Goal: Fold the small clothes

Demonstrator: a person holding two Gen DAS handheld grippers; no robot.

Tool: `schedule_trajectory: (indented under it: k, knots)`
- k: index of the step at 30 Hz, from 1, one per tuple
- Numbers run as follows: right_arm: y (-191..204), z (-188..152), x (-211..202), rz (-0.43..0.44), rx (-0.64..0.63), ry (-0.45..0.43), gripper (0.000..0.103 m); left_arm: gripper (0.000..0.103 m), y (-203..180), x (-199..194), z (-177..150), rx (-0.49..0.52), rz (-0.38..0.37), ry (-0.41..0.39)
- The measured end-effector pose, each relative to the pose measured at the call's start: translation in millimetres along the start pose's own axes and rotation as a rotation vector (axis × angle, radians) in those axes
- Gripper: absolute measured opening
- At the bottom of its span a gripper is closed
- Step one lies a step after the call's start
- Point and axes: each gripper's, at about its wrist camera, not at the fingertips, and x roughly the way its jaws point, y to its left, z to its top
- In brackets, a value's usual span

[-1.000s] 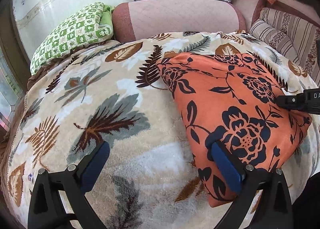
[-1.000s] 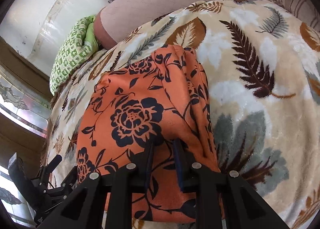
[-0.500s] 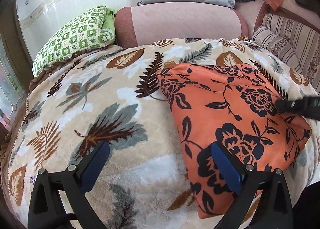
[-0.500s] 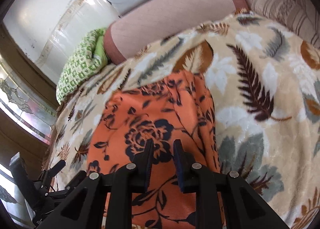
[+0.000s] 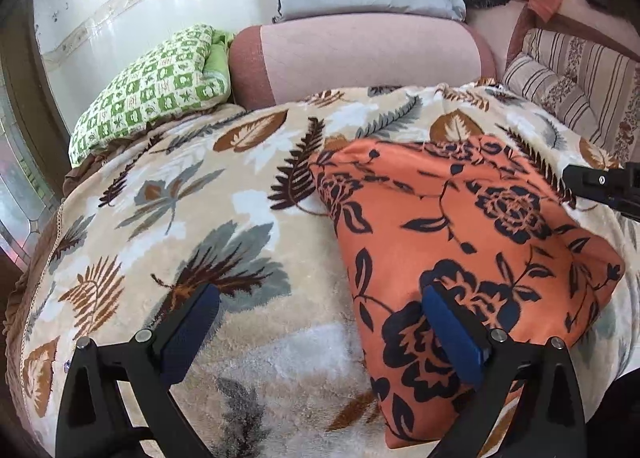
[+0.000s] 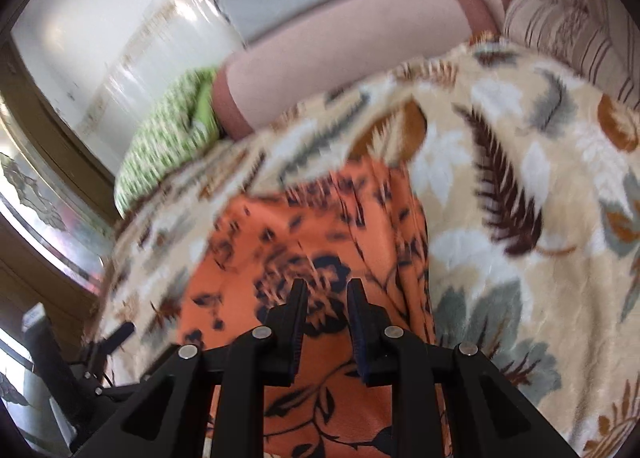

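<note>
Your left gripper was spread wide, low over the blanket; one pad overlapped the near edge of the orange garment. Your right gripper hung narrow and empty above the garment. Closing now risked pinching blanket too.

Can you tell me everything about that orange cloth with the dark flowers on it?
The orange cloth with dark navy flowers, leaves and vines looks thin and soft. It lies folded into a neat, roughly four-sided shape, mostly flat with a few small pleats along one edge. It rests on the fuzzy beige leaf-print blanket. The left gripper is wide open, one blue pad over the cloth's near edge. The right gripper is above the cloth, its fingers narrowly apart with nothing between them.
</note>
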Motion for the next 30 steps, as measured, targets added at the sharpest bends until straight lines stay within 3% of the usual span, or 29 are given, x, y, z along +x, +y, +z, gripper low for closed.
schedule_trajectory:
  k: [2,3,4,7,30]
  knots:
    - [3,3,-8,-0.013,-0.016,-0.048,0.043,0.101,0,-4,1,-0.002,0.006,-0.019]
    - [3,3,-10,-0.02,-0.016,-0.061,0.075,0.101,1,-6,1,-0.004,0.007,-0.026]
    - [3,2,-15,-0.026,-0.006,-0.09,0.081,0.101,2,-8,2,-0.01,0.009,-0.033]
    - [7,0,-22,-0.044,-0.027,-0.139,0.081,0.101,6,-12,3,-0.028,0.011,-0.041]
    - [-12,2,-14,-0.047,0.047,-0.093,0.081,0.101,9,-6,9,-0.057,0.012,-0.037]
